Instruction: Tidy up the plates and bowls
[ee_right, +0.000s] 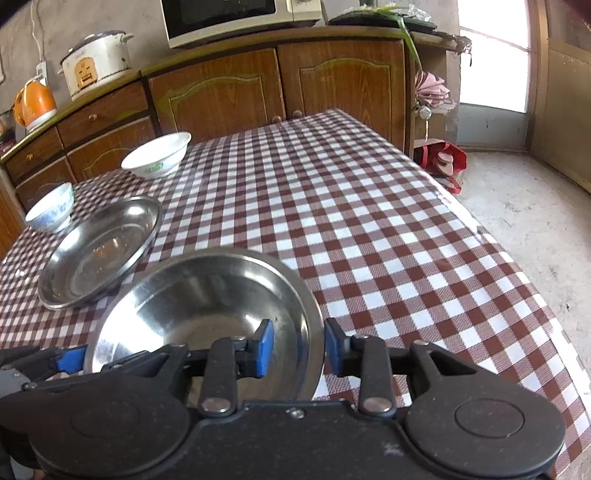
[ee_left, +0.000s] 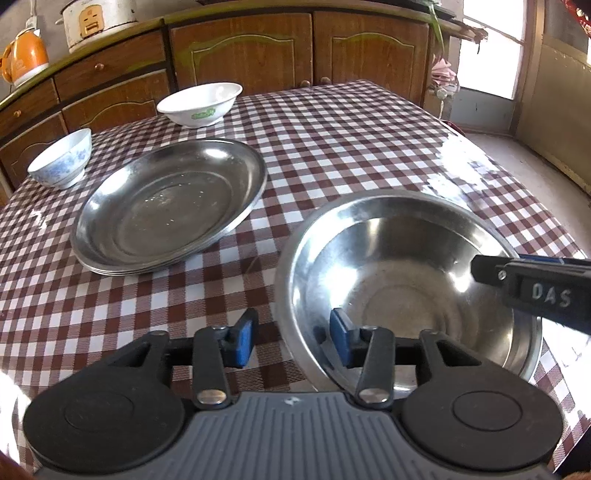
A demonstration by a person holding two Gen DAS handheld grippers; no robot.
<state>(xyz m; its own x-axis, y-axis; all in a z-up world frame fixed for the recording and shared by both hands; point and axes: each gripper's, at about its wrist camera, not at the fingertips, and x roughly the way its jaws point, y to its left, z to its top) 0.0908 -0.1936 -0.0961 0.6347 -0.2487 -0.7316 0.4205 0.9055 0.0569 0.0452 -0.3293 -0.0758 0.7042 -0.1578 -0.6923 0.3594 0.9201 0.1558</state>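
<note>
A steel bowl (ee_left: 406, 288) (ee_right: 207, 295) stands on the checked table (ee_left: 332, 147) close in front of both grippers. My left gripper (ee_left: 293, 338) is open and straddles the bowl's left rim, one blue pad outside and one inside, neither pressing. My right gripper (ee_right: 298, 345) is open astride the right rim in the same way. Each gripper's fingers show in the other's view. To the left lies a stack of steel plates (ee_left: 170, 206) (ee_right: 99, 247). Beyond it stand a small blue-patterned bowl (ee_left: 61, 158) (ee_right: 50, 208) and a white bowl with a green mark (ee_left: 201, 103) (ee_right: 157, 155).
Wooden cabinets (ee_right: 221, 92) run behind the table, with a rice cooker (ee_right: 94, 62), an orange kettle (ee_right: 35, 103) and a microwave (ee_right: 229, 18) on top. The table's right edge drops to a concrete floor, where a red bag (ee_right: 443, 162) lies.
</note>
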